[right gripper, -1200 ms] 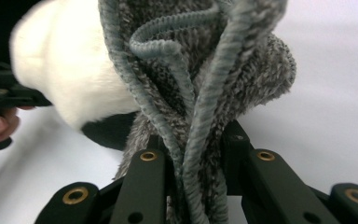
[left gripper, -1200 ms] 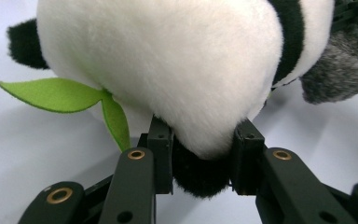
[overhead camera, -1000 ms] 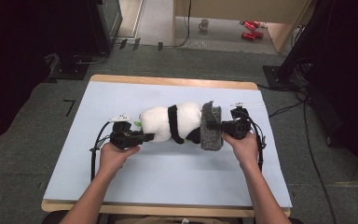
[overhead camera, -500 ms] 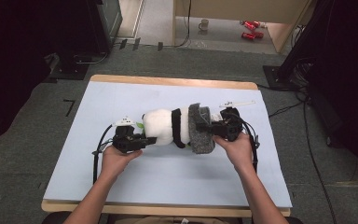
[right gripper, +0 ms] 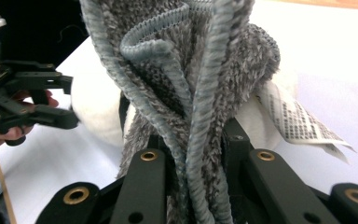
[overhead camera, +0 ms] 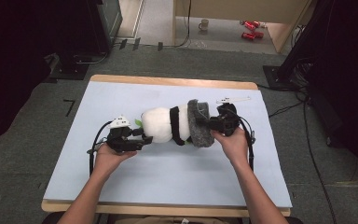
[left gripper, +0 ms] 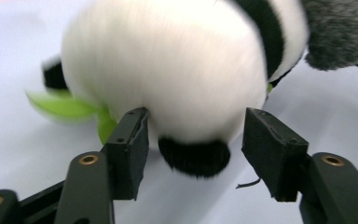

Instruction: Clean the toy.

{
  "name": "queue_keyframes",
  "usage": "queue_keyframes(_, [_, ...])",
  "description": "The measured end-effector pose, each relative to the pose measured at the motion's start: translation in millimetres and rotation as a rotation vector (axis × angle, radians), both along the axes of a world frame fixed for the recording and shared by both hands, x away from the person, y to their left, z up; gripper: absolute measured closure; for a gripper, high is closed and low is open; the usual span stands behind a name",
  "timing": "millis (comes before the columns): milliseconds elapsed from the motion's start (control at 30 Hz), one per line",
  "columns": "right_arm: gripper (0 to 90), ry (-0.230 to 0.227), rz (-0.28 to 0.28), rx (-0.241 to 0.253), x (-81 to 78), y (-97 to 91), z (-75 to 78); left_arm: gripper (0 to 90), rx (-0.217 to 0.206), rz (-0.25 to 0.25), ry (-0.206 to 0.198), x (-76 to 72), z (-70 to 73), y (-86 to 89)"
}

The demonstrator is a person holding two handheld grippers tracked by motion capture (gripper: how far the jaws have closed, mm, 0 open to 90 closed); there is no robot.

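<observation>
Looking down from high view: plush panda (overhead camera: pixel 164 124) lies mid-table (overhead camera: pixel 121 93); your left gripper (overhead camera: pixel 142 138) at its left end, right gripper (overhead camera: pixel 210 125) at grey hat (overhead camera: pixel 199 122) on its right end.
Left gripper view: jaws just opened, flank panda, no grip.
Right gripper view: jaws pinch hat (right gripper: pixel 191 93); label (right gripper: pixel 298 119) right of hat.

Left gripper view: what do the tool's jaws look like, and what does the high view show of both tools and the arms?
Black jaws with flat pads and brass rivets. Both tools, left and right, are black with trailing black cables; forearms bare.
</observation>
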State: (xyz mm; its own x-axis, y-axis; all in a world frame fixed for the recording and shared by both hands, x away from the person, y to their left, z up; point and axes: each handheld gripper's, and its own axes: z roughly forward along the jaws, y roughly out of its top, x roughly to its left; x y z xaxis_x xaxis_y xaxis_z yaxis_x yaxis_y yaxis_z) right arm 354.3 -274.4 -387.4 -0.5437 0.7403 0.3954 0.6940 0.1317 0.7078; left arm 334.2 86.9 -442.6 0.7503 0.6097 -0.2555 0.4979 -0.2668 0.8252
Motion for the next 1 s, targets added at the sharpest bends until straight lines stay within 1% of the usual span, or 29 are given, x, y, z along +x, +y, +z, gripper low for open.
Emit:
queue_keyframes(33, [76.3,0.001,0.002,0.001,1.8,1.3,0.3,38.7,-0.007,-0.007,-0.005,0.2,0.2,1.2])
queue_keyframes(67, [76.2,-0.002,0.000,0.004,3.5,2.9,0.5,37.4,-0.007,-0.006,-0.016,0.5,0.1,2.0])
queue_keyframes(100, [76.2,-0.006,-0.001,0.007,5.1,4.4,1.0,36.2,-0.016,-0.007,-0.025,1.2,-0.5,2.7])
queue_keyframes(200, [76.2,-0.013,-0.006,0.009,9.8,8.0,3.6,32.1,-0.030,-0.005,-0.035,4.3,-2.8,2.6])
queue_keyframes(267, [76.2,-0.016,-0.013,0.019,13.5,10.0,4.7,29.0,-0.038,-0.006,-0.033,7.5,-5.4,1.3])
queue_keyframes(400, [76.0,-0.015,-0.017,0.039,20.0,13.9,3.7,26.9,-0.044,0.013,-0.034,14.5,-10.7,-1.7])
queue_keyframes(467, [76.0,-0.017,-0.024,0.051,22.3,14.9,3.0,26.1,-0.041,0.021,-0.037,17.6,-12.6,-3.6])
queue_keyframes(500, [76.0,-0.016,-0.023,0.054,23.5,15.2,3.3,27.4,-0.035,0.030,-0.043,18.7,-13.6,-4.5])
queue_keyframes(533, [76.1,-0.013,-0.026,0.054,24.1,15.9,4.4,31.3,-0.025,0.047,-0.046,19.1,-14.0,-5.1])
queue_keyframes(567, [76.2,-0.010,-0.025,0.052,24.4,17.1,6.3,37.1,-0.025,0.047,-0.046,19.1,-14.0,-5.1])
queue_keyframes(600, [76.3,-0.009,-0.023,0.046,24.0,18.5,9.1,40.6,-0.025,0.072,-0.044,20.9,-14.4,-4.7])
queue_keyframes(667, [76.4,-0.018,-0.011,0.047,21.3,22.8,16.4,48.1,-0.022,0.084,-0.031,22.1,-13.1,-4.5])
queue_keyframes(767, [76.4,-0.041,0.031,0.045,16.5,35.8,26.8,57.0,-0.016,0.090,-0.011,22.9,-10.1,-6.9])
queue_keyframes(833, [76.4,-0.047,0.061,0.056,14.9,47.8,30.1,61.1,-0.017,0.090,-0.004,22.7,-9.3,-8.0])
queue_keyframes(867, [76.4,-0.048,0.073,0.056,14.4,54.5,30.7,61.5,-0.035,0.090,0.014,22.6,-8.4,-9.5])
queue_keyframes(900, [76.4,-0.047,0.087,0.055,14.4,61.2,30.3,61.7,-0.047,0.094,0.022,22.3,-8.2,-10.6])
queue_keyframes(933, [76.4,-0.043,0.097,0.061,14.8,67.7,29.0,62.2,-0.047,0.090,0.028,22.1,-7.7,-10.8])
queue_keyframes(1000, [76.4,-0.030,0.116,0.070,15.5,80.2,25.1,64.0,-0.060,0.084,0.053,22.1,-6.8,-10.7])
